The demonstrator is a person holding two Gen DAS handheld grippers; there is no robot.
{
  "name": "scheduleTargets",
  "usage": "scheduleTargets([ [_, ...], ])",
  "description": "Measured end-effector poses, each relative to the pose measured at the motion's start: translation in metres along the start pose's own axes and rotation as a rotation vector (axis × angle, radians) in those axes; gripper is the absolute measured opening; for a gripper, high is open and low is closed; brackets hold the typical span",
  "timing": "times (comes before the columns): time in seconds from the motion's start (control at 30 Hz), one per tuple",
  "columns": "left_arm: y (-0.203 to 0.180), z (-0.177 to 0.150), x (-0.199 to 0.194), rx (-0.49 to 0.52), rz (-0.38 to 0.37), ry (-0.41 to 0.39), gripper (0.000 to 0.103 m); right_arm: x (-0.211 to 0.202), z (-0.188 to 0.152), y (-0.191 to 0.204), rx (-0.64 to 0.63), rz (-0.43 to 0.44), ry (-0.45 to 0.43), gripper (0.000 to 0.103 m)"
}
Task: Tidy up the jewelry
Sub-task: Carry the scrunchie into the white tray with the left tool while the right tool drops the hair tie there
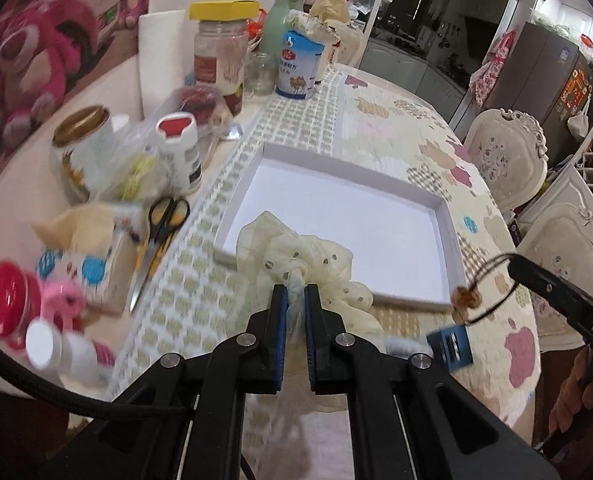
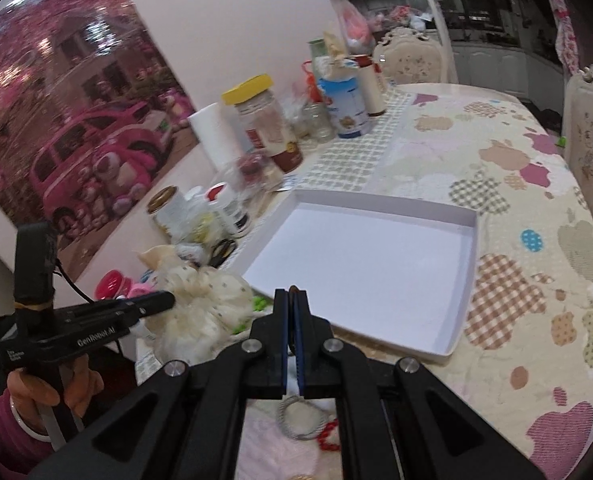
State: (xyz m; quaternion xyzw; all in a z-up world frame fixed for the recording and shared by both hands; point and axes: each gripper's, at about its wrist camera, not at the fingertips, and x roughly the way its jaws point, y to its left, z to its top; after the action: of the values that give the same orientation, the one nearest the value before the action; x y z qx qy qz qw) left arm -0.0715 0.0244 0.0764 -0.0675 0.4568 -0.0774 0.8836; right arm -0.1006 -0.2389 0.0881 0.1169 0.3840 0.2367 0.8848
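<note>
- Holding: left tongs (image 1: pixel 295 294) narrow, pinched on a twisted neck of the cream scrunchie (image 1: pixel 296 258), which hangs at the near lip of the white tray (image 1: pixel 452 240), centre of the left view.
- Right tongs (image 2: pixel 291 300) nearly closed on a thin dark cord (image 1: pixel 492 292); in the left view, right of frame, the cord loops down from the tip with a small amber charm (image 1: pixel 467 299) dangling just off the tray's near right corner.
- Tray: shallow, rectangular, matte white card, low walls, nothing in it yet. It lies on the quilted tabletop (image 2: pixel 516 184), patchwork apples, soft and lumpy.
- Scrunchie: sheer gauzy fabric, ruffled, small eyelet holes; light and floppy.
- Risk: the grip is on a thin wisp only; fabric may slide out before it clears the tray wall, or drape over the rim instead of inside.
- Risk: the cord is slick and narrow; it may slip, and the swinging charm could catch the tray edge or the scrunchie ruffles.
- Risk: the two tongs work close together at the same corner; collision likely if both lower at once.
- More pieces wait at bottom of the right view: red beads (image 2: pixel 328 438), a grey braided ring (image 2: pixel 300 416).
- Clutter left of the tray: jars, scissors (image 1: pixel 160 236), tissue. Keep clear.
</note>
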Motion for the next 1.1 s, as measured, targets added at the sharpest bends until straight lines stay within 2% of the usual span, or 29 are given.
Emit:
scheduleTargets([
  [0.3,0.003,0.044,0.049,0.019,0.039,0.021,0.007,0.03,0.023,-0.042,0.077,-0.084,0.02,0.003],
  [0.6,0.001,0.072,0.107,0.038,0.048,0.076,0.007,0.072,0.028,-0.063,0.169,-0.084,0.054,0.003],
  [0.77,0.002,0.076,0.139,0.04,0.053,0.123,0.007,0.098,0.021,-0.079,0.221,-0.086,0.099,0.003],
  [1.0,0.01,0.066,0.169,0.042,0.071,0.192,0.007,0.113,-0.001,-0.129,0.29,-0.24,0.188,0.003],
  [1.1,0.016,0.061,0.172,0.024,0.073,0.205,0.008,0.117,-0.01,-0.139,0.28,-0.298,0.227,0.003],
])
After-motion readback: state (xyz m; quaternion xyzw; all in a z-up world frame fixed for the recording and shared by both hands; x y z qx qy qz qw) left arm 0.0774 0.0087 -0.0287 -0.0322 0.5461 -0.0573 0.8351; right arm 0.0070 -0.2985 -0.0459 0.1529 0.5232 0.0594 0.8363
